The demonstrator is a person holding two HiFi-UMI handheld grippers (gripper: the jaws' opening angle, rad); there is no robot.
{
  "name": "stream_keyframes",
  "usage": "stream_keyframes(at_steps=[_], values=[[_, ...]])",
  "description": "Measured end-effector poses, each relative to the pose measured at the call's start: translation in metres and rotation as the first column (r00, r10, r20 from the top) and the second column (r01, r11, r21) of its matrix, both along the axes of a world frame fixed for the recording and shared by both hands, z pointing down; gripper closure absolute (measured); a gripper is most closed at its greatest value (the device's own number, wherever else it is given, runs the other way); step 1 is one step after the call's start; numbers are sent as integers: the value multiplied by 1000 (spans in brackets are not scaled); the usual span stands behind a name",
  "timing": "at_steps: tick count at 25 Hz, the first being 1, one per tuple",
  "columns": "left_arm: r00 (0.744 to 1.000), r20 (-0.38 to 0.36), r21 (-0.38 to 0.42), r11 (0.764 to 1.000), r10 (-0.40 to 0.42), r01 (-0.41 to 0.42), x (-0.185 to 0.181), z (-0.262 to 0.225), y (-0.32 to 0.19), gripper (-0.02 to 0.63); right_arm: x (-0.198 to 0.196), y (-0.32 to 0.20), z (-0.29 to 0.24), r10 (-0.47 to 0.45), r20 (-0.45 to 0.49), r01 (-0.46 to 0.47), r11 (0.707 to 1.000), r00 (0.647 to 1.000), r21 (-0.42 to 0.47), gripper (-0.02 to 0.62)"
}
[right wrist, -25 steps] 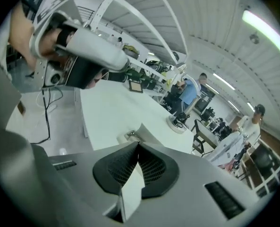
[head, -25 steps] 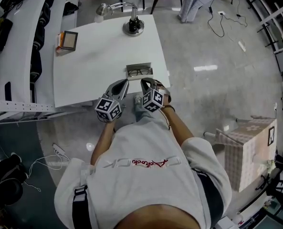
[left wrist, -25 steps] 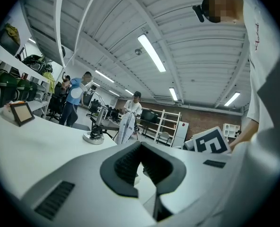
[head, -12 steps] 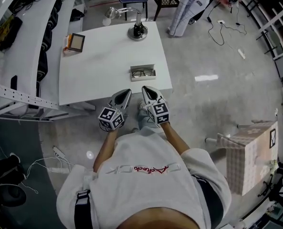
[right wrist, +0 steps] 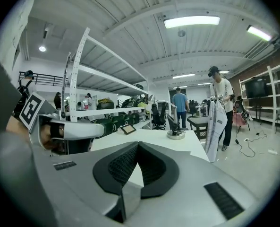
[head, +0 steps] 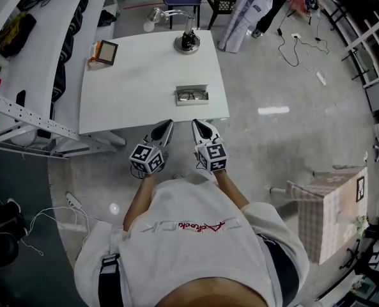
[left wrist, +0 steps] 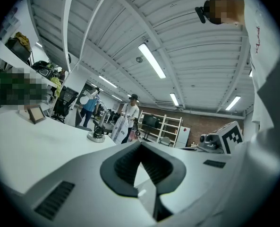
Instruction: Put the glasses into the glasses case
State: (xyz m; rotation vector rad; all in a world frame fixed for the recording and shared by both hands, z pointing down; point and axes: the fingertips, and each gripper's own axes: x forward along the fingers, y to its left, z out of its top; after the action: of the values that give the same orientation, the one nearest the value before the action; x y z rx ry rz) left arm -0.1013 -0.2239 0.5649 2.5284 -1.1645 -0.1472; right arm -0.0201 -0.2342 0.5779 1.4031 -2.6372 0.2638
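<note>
Both left tongs (head: pixel 164 128) and right tongs (head: pixel 200 127) sit closed and empty short of the bench (head: pixel 131 75), likely because the glasses (head: pixel 191 96) already lie in the open glasses case (head: pixel 192 88).

One glasses case (head: pixel 192 88), one lamp (head: pixel 186 41), one frame (head: pixel 107 52)

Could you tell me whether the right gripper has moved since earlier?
Yes: the right gripper has drawn back from the glasses case, toward the table edge.

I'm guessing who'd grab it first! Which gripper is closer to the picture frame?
Left. The picture frame stands at the table's far left corner; the left gripper hovers at the near edge, and the right gripper is beside it, farther right.
</note>
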Motion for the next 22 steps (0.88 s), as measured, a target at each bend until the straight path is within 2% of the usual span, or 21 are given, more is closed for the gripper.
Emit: stream_keyframes(at_steps=[7, 14, 22], values=[[1000, -7, -5, 1000, 3, -3, 24, 3, 19, 581, 21, 18, -3, -4, -29, 4, 1000, 1000, 10, 588], [999, 19, -27, 999, 25, -25, 59, 10, 64, 581, 53, 61, -4, -7, -60, 8, 1000, 998, 17, 589], [1000, 23, -41, 999, 4, -3, 80, 14, 117, 581, 69, 110, 3, -33, -45, 33, 999, 998, 0, 589]])
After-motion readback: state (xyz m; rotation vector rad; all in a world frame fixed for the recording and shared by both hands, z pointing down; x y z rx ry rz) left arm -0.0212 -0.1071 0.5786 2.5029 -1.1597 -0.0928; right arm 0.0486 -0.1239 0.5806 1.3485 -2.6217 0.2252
